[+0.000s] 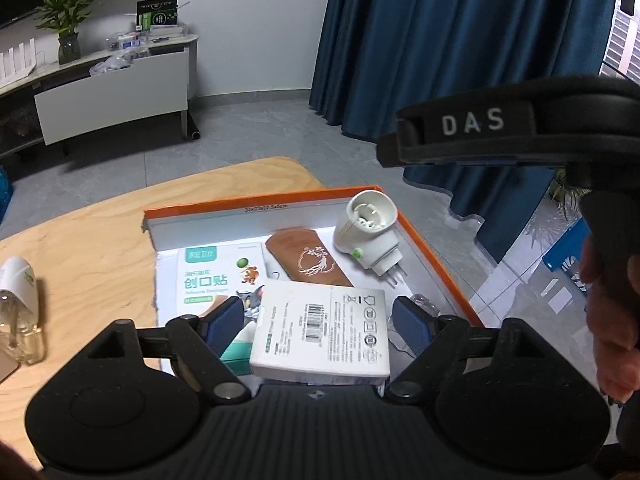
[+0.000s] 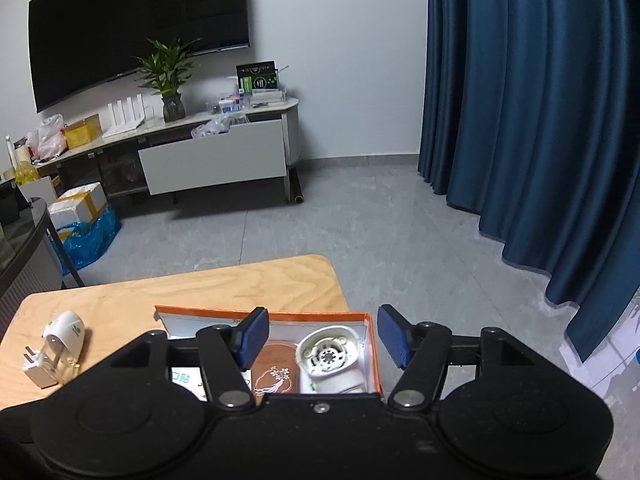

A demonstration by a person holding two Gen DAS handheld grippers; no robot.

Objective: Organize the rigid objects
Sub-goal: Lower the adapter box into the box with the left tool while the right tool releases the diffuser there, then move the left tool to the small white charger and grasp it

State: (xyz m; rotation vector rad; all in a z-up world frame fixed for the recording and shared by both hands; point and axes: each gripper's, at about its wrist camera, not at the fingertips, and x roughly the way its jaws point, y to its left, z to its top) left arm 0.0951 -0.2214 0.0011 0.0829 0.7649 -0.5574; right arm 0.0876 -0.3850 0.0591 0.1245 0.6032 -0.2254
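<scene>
My left claw (image 1: 318,322) hangs over the orange-rimmed tray (image 1: 436,246) on the wooden worktop (image 1: 100,232), and the white barcode box (image 1: 322,330) sits between its blue pads (image 1: 226,320) with a sliver of gap on each side, so I call it released, not gripping. Under that box lies the bandage packet (image 1: 212,276), beside it the brown pouch (image 1: 306,258) with its white root drawing, and at the tray's far right corner the white plug-in device (image 1: 368,228), prongs pointing toward me. My right claw (image 2: 322,336) floats above the tray's near end, spread apart with nothing in it; the same plug-in device shows just below. Off to the left, outside the tray, a second plug-in unit (image 2: 60,344) lies on its side.
</scene>
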